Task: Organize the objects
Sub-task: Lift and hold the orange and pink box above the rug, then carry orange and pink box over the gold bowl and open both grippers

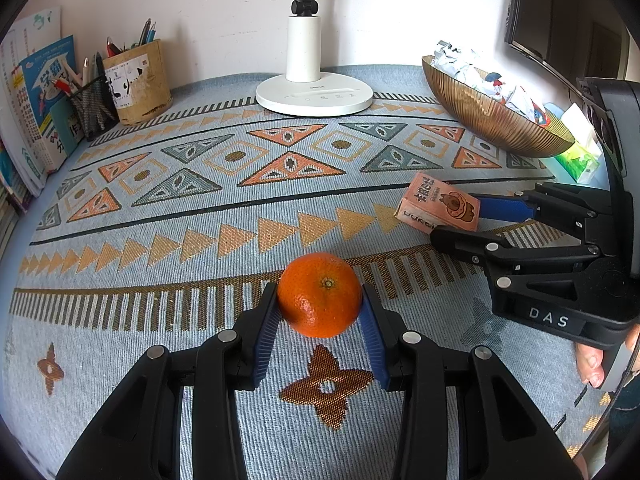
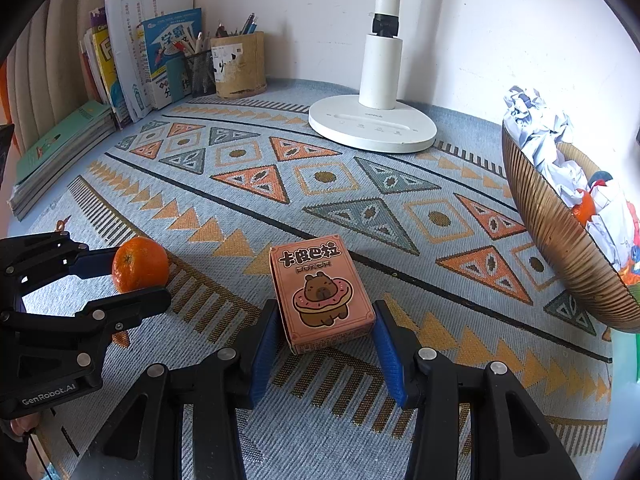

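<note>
An orange tangerine (image 1: 320, 294) sits between the blue pads of my left gripper (image 1: 320, 312), which is shut on it on the patterned cloth; it also shows in the right wrist view (image 2: 140, 264). A pink card box (image 2: 320, 292) with a capybara picture lies between the pads of my right gripper (image 2: 326, 332), which is shut on it. The box (image 1: 438, 208) and the right gripper (image 1: 460, 224) show at the right of the left wrist view. The left gripper (image 2: 132, 276) shows at the left of the right wrist view.
A white lamp base (image 1: 314, 96) stands at the back. A gold ribbed bowl (image 1: 488, 120) of crumpled paper sits at the right, a green tissue pack (image 1: 580, 156) behind it. Pen holders (image 1: 132, 84) and books (image 1: 36, 104) line the back left.
</note>
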`<action>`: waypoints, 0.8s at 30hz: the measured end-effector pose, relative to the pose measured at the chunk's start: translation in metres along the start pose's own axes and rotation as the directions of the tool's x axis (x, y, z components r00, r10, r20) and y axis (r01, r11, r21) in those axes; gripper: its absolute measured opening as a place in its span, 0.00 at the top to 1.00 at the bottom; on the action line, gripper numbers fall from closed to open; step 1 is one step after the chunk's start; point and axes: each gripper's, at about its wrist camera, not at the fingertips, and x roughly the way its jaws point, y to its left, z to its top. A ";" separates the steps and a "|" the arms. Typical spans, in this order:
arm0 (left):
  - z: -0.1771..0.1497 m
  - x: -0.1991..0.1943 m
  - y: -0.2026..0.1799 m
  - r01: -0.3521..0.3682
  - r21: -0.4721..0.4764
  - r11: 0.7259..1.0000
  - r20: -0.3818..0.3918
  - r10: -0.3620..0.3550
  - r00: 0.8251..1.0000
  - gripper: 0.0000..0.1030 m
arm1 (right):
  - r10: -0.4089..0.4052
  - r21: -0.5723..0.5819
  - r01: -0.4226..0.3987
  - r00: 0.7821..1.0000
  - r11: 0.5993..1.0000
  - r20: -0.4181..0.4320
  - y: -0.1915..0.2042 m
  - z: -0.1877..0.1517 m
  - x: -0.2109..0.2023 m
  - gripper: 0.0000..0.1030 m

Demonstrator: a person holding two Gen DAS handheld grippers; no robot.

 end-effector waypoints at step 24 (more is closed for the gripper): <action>0.016 -0.013 -0.001 0.068 -0.060 0.996 0.058 -0.064 0.996 0.65 | 0.031 0.127 -0.042 0.996 0.991 0.082 -0.027 0.001 -0.025 0.59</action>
